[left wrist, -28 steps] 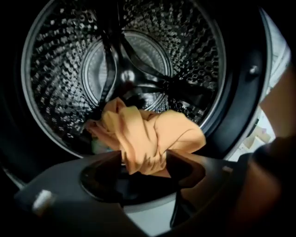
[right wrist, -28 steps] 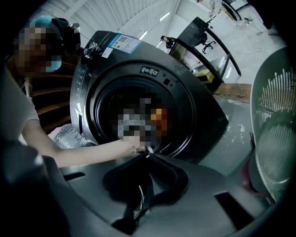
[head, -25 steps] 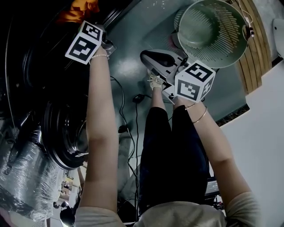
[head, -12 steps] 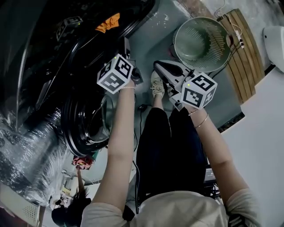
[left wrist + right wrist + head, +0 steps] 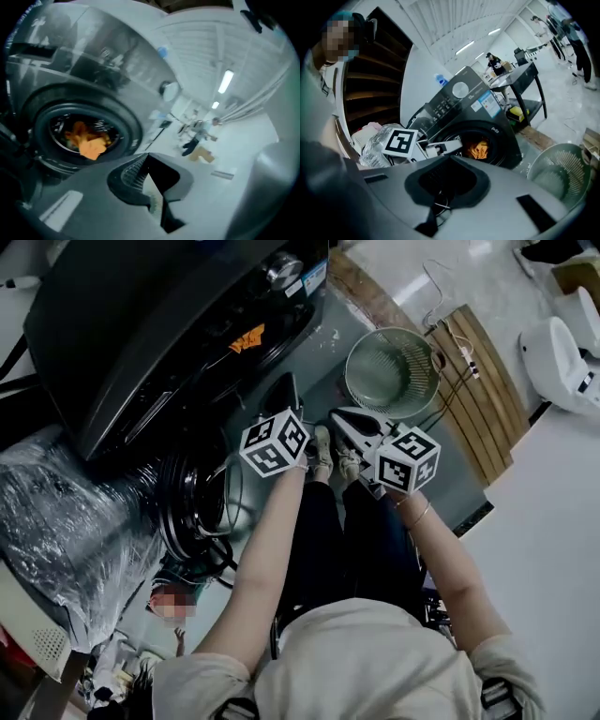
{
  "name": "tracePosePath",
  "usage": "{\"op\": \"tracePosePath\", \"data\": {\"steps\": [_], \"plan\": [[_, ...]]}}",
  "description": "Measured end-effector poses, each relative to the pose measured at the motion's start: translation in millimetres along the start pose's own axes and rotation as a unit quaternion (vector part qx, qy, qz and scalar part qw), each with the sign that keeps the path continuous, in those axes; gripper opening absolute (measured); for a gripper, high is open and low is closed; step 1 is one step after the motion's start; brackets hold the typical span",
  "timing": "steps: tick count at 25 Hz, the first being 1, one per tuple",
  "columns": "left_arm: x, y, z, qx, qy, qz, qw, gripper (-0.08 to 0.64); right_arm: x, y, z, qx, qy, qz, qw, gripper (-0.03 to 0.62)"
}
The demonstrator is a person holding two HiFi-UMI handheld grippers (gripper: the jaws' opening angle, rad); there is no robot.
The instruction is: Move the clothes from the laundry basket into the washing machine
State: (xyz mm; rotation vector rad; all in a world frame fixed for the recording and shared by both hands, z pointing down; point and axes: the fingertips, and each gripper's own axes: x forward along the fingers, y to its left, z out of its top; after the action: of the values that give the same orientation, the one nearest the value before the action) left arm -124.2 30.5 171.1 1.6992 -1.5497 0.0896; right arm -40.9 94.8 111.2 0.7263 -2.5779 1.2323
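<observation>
Between the left tongs (image 5: 150, 165), which have just been closing, sits nothing; the right tongs (image 5: 447, 171) are closed and empty too. Beyond, orange crumpled cloth (image 5: 89, 140) lies in the dark front-loading washing machine (image 5: 141, 334), probably soft and light, best pinched at a bunched fold. The round green slatted laundry basket (image 5: 392, 371) looks empty.

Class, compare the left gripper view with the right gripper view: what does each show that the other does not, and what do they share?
Only the left gripper view: a brown object on the pale floor, too blurred to name. Only the right gripper view: the green laundry basket, a black table, and the left hand-held gripper, whose jaws have just closed with nothing between them. Both: the washing machine with its drum opening in sight and orange clothes inside.
</observation>
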Motion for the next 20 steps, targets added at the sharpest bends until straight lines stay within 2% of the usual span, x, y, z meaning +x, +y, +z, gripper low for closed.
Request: {"op": "tracePosePath", "data": {"steps": [4, 7, 9, 14, 20], "plan": [[-25, -59, 18, 0.04, 0.005, -0.088, 0.9953, 0.009, -30, 18, 32, -0.042, -0.023, -0.026, 0.998, 0.009], [-43, -101, 33, 0.072, 0.004, -0.155, 0.9852, 0.009, -46, 24, 65, -0.077, -0.058, -0.054, 0.994, 0.008], [-54, -119, 42, 0.093, 0.002, -0.182, 0.9788, 0.009, -53, 30, 84, -0.093, -0.073, -0.061, 0.991, 0.008], [-85, -145, 62, 0.119, 0.004, -0.211, 0.9702, 0.009, -72, 57, 127, -0.143, -0.105, -0.08, 0.981, 0.008], [-112, -156, 95, 0.107, -0.013, -0.194, 0.975, 0.009, -80, 89, 154, -0.204, -0.109, -0.077, 0.97, 0.008]]}}
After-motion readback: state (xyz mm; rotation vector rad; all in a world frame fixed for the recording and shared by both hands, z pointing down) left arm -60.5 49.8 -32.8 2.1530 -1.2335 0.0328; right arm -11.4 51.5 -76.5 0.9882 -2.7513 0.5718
